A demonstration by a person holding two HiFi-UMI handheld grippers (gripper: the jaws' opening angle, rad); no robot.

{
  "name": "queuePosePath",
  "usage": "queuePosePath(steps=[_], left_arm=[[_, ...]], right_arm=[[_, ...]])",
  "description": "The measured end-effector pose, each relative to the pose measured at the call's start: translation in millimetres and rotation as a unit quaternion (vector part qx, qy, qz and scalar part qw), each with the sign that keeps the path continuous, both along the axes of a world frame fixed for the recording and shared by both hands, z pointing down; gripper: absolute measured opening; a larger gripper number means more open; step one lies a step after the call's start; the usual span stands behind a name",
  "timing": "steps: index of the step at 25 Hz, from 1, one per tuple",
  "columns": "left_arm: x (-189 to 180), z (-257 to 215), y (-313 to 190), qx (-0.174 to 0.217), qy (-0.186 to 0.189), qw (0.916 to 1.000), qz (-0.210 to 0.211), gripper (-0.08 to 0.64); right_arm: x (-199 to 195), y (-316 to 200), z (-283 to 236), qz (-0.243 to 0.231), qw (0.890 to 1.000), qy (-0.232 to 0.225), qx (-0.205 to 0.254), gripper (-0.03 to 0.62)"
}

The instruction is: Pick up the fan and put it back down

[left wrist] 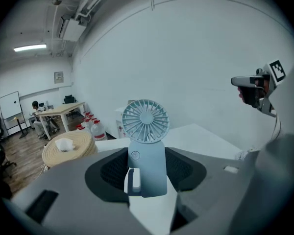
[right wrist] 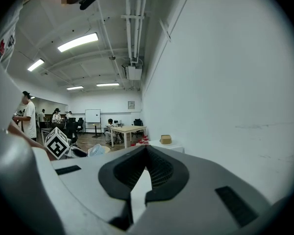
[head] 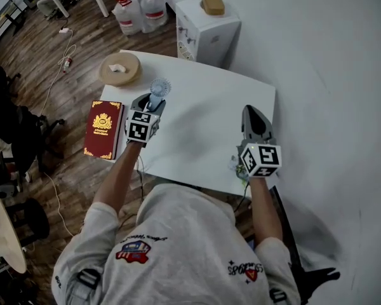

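Handheld fan of pale blue plastic [left wrist: 146,151] stood upright, its handle clamped between the pads of the left gripper [head: 153,104], over the far left part of the white table [head: 203,129]. The right gripper [right wrist: 146,150] hovered empty, jaw tips together.

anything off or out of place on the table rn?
Nothing spilled or damaged. The fan stands upright, gripped in the left gripper. One oddity: the red book seems to lie past the table's left edge, and what carries it can't be made out.
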State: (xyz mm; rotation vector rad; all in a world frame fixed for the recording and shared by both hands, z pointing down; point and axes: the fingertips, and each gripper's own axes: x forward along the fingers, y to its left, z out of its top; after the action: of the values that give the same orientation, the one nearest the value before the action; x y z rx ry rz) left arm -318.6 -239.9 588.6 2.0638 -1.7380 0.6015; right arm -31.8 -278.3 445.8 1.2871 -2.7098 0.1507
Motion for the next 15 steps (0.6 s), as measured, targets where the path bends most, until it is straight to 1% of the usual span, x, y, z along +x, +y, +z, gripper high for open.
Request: queuePosePath(steps=[4, 9, 12, 15], left_arm=[[-27, 43, -10, -0.052, -0.005, 0.9986, -0.001, 0.215], [-56, 87, -21, -0.111, -0.008, 0.9938, -0.004, 0.215], [-73, 102, -32, -0.127, -0.017, 0.9917, -0.012, 0.215], [-87, 121, -40, -0.150, -0.016, 0.9884, -0.021, 0.215]], right_arm=[[-7, -15, 8, 0.012, 1.000, 0.004, -0.009, -0.008], [-19, -28, 18, 0.022, 0.999, 0.012, -0.021, -0.006], [-24, -34, 25, 0.027, 0.999, 0.017, -0.031, -0.006], [-28, -40, 29, 0.032, 0.998, 0.016, -0.042, -0.006]])
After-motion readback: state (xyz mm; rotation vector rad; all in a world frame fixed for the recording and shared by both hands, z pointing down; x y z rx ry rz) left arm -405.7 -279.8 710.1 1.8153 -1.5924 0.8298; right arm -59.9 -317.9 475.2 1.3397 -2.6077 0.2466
